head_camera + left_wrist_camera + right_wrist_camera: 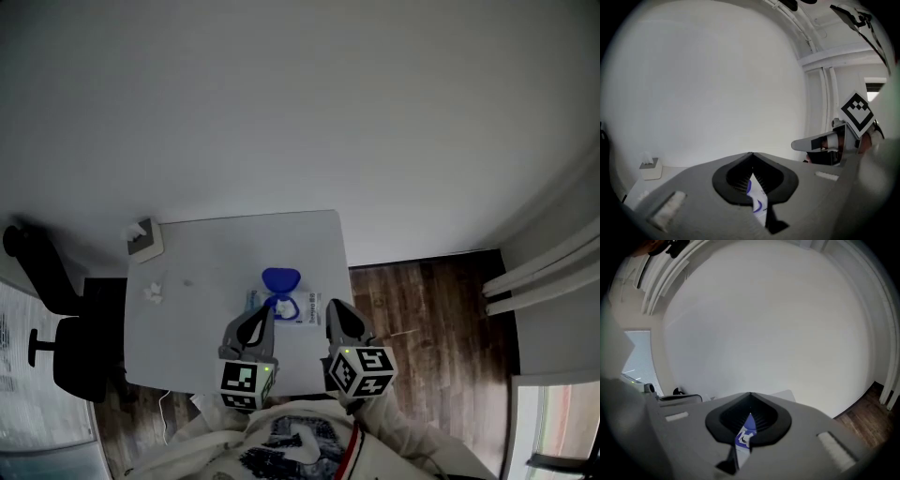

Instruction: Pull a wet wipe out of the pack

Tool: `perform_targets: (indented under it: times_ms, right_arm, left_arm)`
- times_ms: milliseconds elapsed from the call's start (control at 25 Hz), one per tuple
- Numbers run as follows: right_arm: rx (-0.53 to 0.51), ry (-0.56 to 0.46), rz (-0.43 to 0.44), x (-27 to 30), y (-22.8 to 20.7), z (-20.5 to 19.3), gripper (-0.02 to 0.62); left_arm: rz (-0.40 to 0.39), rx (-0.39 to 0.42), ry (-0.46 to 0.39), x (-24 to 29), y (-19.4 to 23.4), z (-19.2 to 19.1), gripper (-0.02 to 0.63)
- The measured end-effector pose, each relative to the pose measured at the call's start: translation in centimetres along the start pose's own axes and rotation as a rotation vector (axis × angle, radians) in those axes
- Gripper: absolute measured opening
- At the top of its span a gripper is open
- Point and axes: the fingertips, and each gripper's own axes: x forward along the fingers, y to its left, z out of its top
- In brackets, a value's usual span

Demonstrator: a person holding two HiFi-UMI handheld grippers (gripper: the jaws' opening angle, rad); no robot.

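The wet wipe pack (pixel 292 307) lies flat on the white table (pixel 216 253), white and blue, with its round blue lid (pixel 280 278) flipped open at the far side. My left gripper (pixel 266 313) hovers at the pack's near left corner, jaws together and nothing between them. My right gripper (pixel 332 307) sits just right of the pack, likewise shut and empty. In the left gripper view the jaw tips (pixel 751 154) meet, and a strip of the pack (pixel 758 201) shows through the gap below them. The right gripper view shows the same: tips (pixel 750 394) meet above the pack (pixel 744 437).
A tissue box (pixel 143 238) stands at the table's far left corner, with a crumpled white wipe (pixel 153 292) lying nearer. A black office chair (pixel 56 319) is left of the table. Wooden floor (pixel 422 309) lies to the right, and a white wall is behind.
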Motion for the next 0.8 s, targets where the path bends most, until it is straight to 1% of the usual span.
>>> perform_targets:
  times_ms: [360, 560, 800]
  right_arm:
    - [0.019, 0.026, 0.073, 2.1, -1.6, 0.3, 0.006]
    - [0.042, 0.034, 0.089, 2.6, -1.9, -0.2, 0.006]
    - [0.033, 0.053, 0.076, 2.9, -2.2, -1.0, 0.006]
  left_arm:
    - [0.054, 0.031, 0.025, 1.4, -0.3, 0.9, 0.005]
    - [0.084, 0.039, 0.058, 1.1, 0.4, 0.2, 0.005]
    - [0.072, 0.034, 0.066, 1.5, 1.1, -0.1, 0.005]
